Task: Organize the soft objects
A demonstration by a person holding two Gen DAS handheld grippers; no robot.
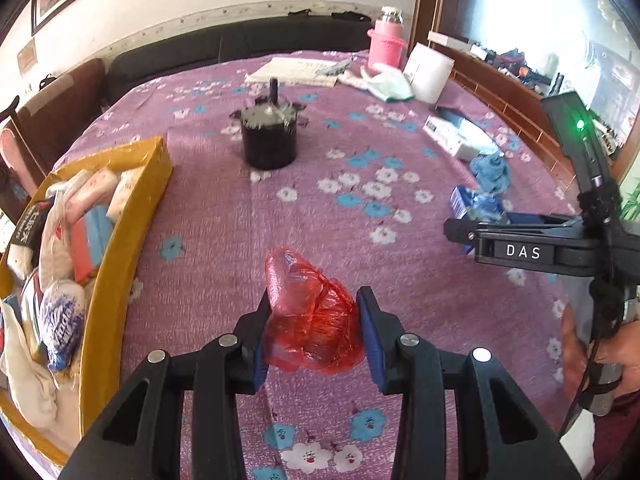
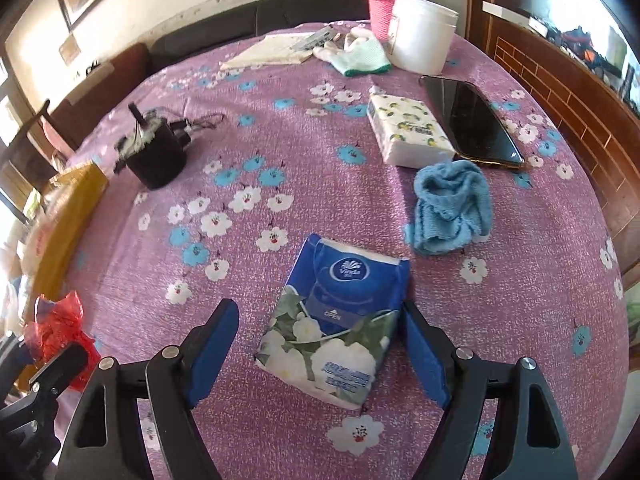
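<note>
Purple flowered cloth covers the surface (image 2: 320,184), with a dark sofa and pale wall behind it. At its left edge sits a yellow box (image 1: 132,216) packed with tissue packs and other soft bundles. Near the far side stands a white tub (image 2: 420,36) next to a pink flask (image 2: 382,4). A crumpled blue towel (image 2: 450,206) lies just beside a lemon-print tissue pack (image 2: 408,132). The right claw (image 2: 320,344) is spread wide around a blue Vinda tissue pack (image 2: 336,320) lying flat. The left claw (image 1: 316,312) pinches a crumpled red plastic bag (image 1: 312,312), right of the box.
</note>
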